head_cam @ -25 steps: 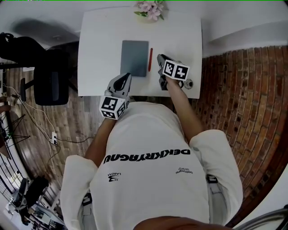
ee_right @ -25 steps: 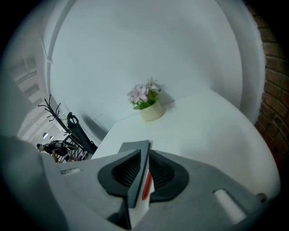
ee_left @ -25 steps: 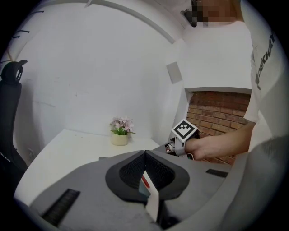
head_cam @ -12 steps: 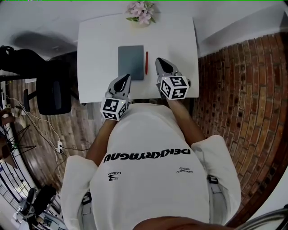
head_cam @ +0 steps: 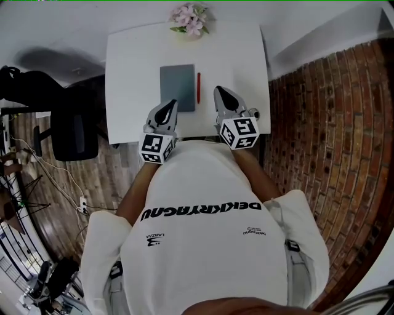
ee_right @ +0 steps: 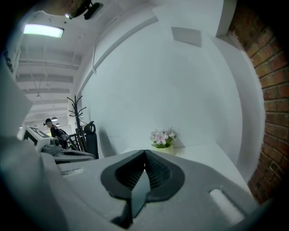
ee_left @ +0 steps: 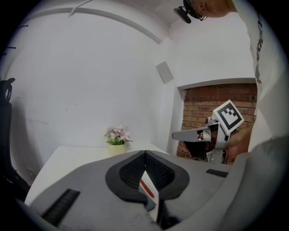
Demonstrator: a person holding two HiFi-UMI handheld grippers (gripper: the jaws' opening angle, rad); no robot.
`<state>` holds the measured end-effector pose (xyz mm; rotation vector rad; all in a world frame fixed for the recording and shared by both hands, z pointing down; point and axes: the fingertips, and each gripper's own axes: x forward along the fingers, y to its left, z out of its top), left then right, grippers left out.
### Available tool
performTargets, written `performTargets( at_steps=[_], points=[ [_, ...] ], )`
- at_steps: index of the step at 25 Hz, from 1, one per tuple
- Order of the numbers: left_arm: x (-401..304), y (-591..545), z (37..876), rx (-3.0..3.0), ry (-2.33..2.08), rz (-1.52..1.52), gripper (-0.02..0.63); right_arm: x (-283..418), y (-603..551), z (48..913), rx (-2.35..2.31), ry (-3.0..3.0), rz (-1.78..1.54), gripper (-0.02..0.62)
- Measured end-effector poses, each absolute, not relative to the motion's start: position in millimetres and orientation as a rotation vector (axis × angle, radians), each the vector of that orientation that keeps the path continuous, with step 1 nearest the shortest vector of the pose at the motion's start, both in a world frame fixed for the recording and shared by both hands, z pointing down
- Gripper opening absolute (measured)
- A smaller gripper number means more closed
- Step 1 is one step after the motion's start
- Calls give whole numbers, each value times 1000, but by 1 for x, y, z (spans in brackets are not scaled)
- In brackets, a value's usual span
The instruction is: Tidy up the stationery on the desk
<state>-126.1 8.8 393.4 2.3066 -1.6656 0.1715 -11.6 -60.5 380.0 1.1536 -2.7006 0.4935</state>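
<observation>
A grey notebook (head_cam: pixel 177 87) lies flat in the middle of the white desk (head_cam: pixel 129 67), and a red pen (head_cam: pixel 198 87) lies along its right edge. My left gripper (head_cam: pixel 170 104) hovers at the notebook's near edge, jaws shut and empty. To the right of the pen, near the desk's front edge, my right gripper (head_cam: pixel 219 91) is also shut and empty. In the left gripper view the red pen (ee_left: pixel 146 187) shows below the closed left gripper (ee_left: pixel 145 154). Beneath the closed right gripper (ee_right: pixel 144 154), the right gripper view shows a sliver of the notebook (ee_right: pixel 139 191).
A pot of pink flowers (head_cam: pixel 189 18) stands at the desk's far edge. A black office chair (head_cam: pixel 72 128) sits left of the desk. A brick surface (head_cam: pixel 320 123) runs along the right. A coat stand (ee_right: pixel 76 122) and other gear are far off.
My right gripper has drawn back from beside the pen toward the desk's front edge and turned straighter. The left gripper has hardly moved.
</observation>
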Motion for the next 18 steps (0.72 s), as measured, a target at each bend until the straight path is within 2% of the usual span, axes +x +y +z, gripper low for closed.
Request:
performTargets(
  at_steps=[18],
  points=[
    [-139,22,391,2285,-1780,231,-2,-26,-41,389,1039,-2709,500,-3]
  ],
)
